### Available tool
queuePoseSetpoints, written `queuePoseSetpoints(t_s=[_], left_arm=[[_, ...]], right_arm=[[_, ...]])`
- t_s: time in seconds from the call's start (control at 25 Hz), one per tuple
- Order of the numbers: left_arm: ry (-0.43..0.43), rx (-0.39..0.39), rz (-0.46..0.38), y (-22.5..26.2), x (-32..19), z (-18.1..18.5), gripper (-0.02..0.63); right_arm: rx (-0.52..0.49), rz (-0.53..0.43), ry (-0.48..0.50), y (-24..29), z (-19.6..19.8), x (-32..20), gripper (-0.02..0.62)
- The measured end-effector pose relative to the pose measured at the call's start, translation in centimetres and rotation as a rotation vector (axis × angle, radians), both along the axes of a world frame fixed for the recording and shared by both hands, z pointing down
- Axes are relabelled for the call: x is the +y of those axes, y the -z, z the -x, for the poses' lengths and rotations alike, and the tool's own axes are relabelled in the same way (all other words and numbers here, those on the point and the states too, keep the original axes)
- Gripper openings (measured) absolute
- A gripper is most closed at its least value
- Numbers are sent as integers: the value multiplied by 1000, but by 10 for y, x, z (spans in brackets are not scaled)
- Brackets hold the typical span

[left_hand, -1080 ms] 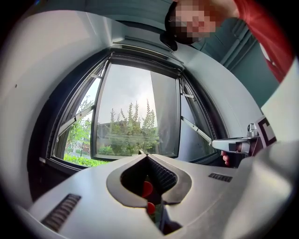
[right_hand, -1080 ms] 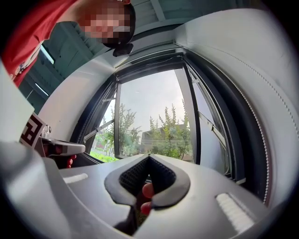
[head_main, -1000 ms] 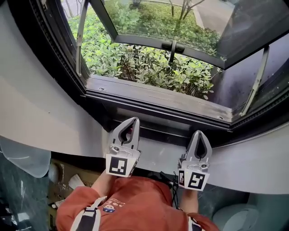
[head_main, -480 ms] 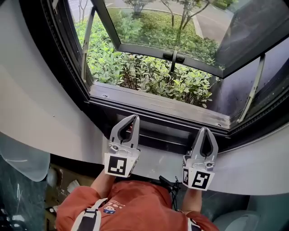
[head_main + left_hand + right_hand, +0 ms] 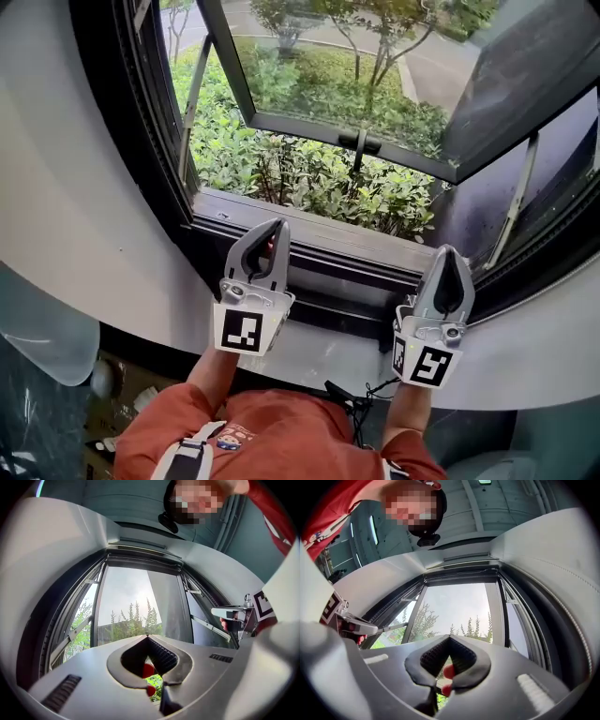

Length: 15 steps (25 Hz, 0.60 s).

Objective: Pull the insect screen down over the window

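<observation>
Overhead, the insect screen (image 5: pixel 140 550) apparently sits rolled crosswise along the window frame's (image 5: pixel 127 141) top edge, well above the left claw (image 5: pixel 271 228) and right claw (image 5: pixel 448 253), both pinched shut, empty, equally near.

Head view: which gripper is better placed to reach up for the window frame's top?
Left gripper, probably: it sits nearer the middle of the window; the right gripper is by its edge. Both are shut, empty.
</observation>
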<state>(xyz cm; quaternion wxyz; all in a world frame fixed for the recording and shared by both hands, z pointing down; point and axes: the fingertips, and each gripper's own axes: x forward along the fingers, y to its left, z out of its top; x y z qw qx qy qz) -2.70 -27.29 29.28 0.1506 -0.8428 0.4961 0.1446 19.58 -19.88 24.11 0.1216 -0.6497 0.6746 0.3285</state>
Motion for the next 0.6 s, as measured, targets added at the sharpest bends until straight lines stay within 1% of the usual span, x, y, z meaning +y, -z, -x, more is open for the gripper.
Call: queuePoseSetpoints(t_s=[0.24, 0.4, 0.52, 0.6], left_arm=[[5, 16, -89, 39, -5, 3, 5], [13, 35, -147, 70, -8, 5, 5], [18, 47, -202, 96, -9, 8, 5], [20, 58, -254, 115, -8, 10, 5]], right_arm=[[32, -89, -34, 43, -10, 0, 9], [74, -157, -50, 79, -9, 2, 9], [101, -209, -49, 105, -6, 5, 9], [114, -239, -47, 120, -4, 7, 9]])
